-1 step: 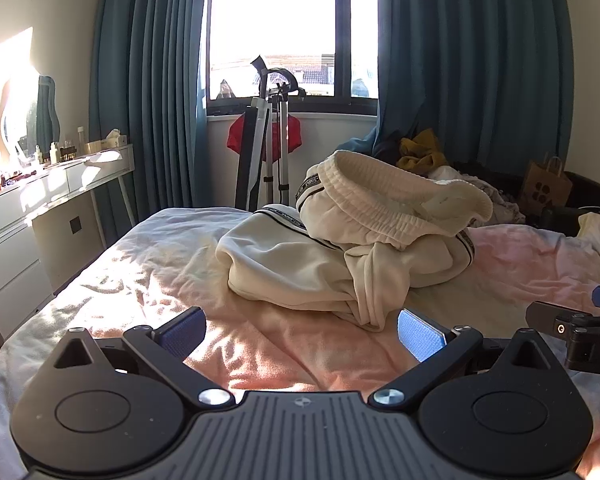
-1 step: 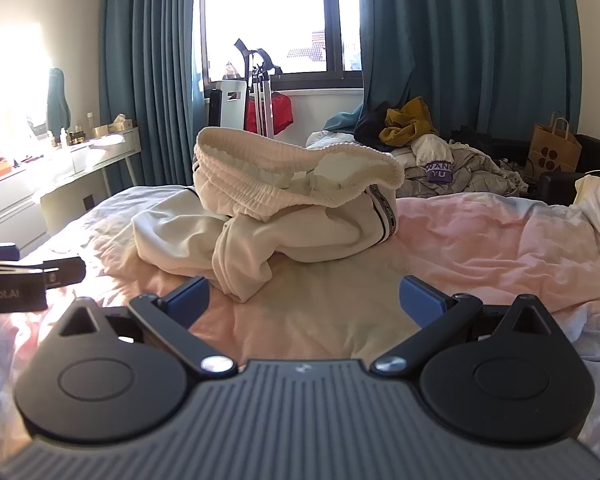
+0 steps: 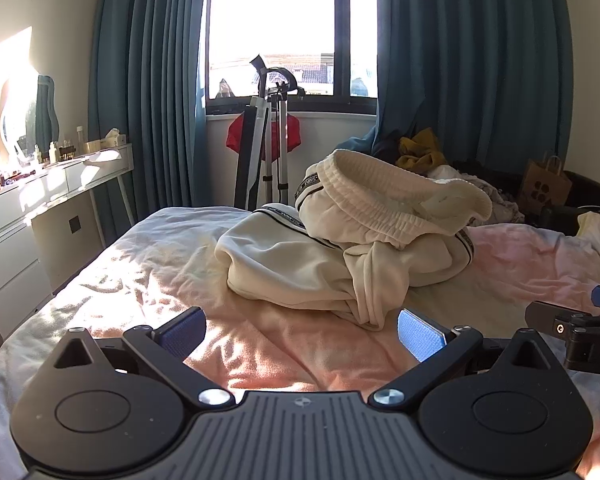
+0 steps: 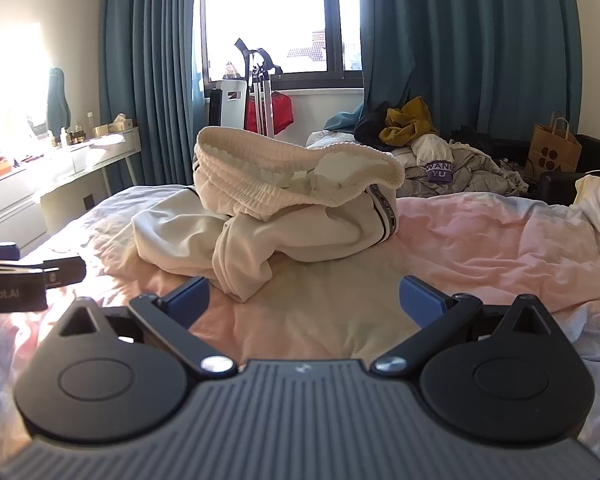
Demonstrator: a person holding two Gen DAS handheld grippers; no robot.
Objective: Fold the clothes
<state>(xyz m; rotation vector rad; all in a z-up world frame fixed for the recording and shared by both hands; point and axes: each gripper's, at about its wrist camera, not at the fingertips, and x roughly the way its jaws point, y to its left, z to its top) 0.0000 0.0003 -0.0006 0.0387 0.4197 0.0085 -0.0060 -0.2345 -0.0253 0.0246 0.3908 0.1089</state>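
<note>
A crumpled pair of cream sweatpants (image 3: 340, 256) with a ribbed waistband and black side stripe lies heaped in the middle of the bed (image 3: 148, 280). It also shows in the right wrist view (image 4: 284, 216). My left gripper (image 3: 302, 332) is open and empty, hovering over the sheet just in front of the heap. My right gripper (image 4: 304, 300) is open and empty, also just short of the heap, to the left gripper's right. Each gripper shows at the edge of the other's view: the right one (image 3: 572, 332), the left one (image 4: 28, 280).
A pile of other clothes (image 4: 440, 160) lies at the bed's far right, near a paper bag (image 4: 554, 152). A white dresser (image 3: 40, 200) stands left of the bed. A folded stand and tripod (image 3: 264, 152) lean under the window.
</note>
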